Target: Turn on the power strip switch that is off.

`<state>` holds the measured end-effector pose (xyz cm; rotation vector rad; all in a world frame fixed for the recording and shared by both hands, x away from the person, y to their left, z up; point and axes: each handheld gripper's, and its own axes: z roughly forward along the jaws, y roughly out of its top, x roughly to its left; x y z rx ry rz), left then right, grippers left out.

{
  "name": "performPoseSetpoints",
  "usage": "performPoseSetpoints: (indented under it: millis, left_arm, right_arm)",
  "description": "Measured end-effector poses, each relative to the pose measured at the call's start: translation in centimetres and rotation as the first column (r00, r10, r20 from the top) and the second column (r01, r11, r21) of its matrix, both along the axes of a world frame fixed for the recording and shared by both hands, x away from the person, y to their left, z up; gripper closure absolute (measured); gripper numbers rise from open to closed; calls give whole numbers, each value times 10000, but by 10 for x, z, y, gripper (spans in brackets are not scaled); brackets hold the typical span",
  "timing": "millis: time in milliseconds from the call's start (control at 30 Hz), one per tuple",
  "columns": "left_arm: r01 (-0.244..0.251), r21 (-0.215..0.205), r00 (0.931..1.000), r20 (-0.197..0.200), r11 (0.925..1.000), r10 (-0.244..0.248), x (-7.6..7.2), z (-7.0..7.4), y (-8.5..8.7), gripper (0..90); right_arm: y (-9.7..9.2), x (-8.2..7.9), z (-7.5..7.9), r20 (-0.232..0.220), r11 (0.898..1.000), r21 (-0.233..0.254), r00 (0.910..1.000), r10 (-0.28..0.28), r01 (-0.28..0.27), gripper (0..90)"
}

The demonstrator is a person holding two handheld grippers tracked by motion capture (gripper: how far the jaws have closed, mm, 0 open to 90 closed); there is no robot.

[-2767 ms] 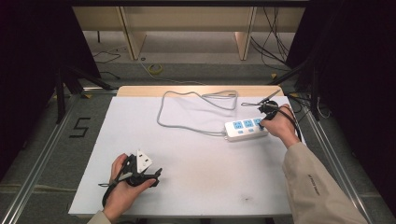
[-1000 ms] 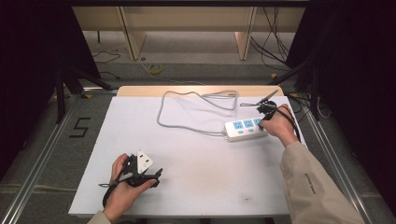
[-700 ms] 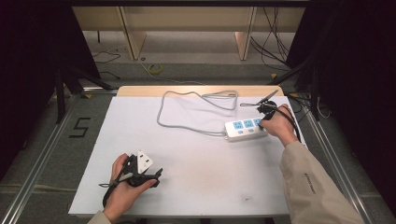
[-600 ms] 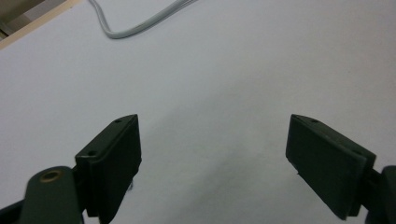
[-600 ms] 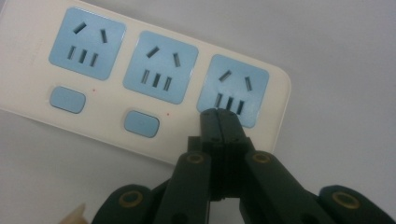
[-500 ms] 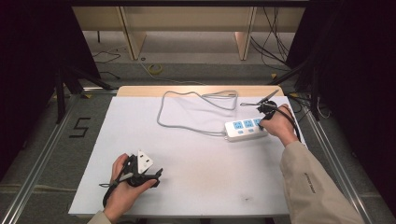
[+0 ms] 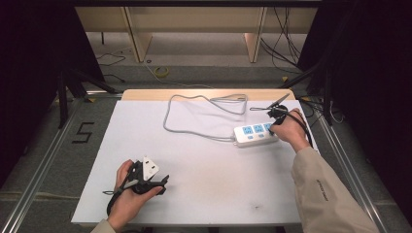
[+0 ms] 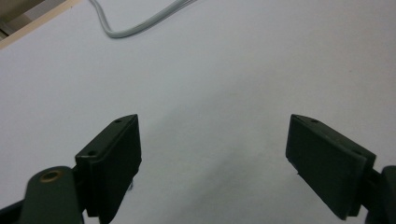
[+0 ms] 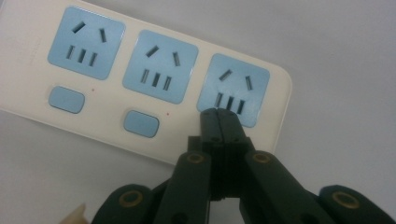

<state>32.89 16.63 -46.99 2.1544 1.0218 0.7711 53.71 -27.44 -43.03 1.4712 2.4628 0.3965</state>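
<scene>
Pressing looks like the step in hand: my right claw has its jaws squeezed fully together with nothing between them, tip touching the end socket of the power strip, just below its slots. The strip lies flat on the counter, long axis running from the claw tip back toward its grey cord. That socket's switch looks hidden under the jaws, I can't tell for sure; the two visible switches sit further along toward the cord. My left claw is well apart from the strip, jaws wide, empty, so right is plainly nearer.
</scene>
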Motion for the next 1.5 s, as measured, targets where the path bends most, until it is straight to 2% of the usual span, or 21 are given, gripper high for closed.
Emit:
performPoseSetpoints:
  millis: [433, 933, 1500]
  left_arm:
    - [38, 92, 10000, -27, 10000, -38, 0, 0, 1, 182]
    - [-15, 10, 10000, 0, 10000, 15, 0, 0, 0, 183]
    - [5, 35, 10000, -43, 10000, -5, 0, 0, 0, 183]
  right_arm:
    - [-1, -1, 0, 30, 10000, 67, 10000, 22, -23, 900]
    - [-4, -5, -2, 356, 9996, 294, 9993, -68, 57, 900]
    - [-3, -8, -3, 658, 9997, 248, 9978, -28, 12, 900]
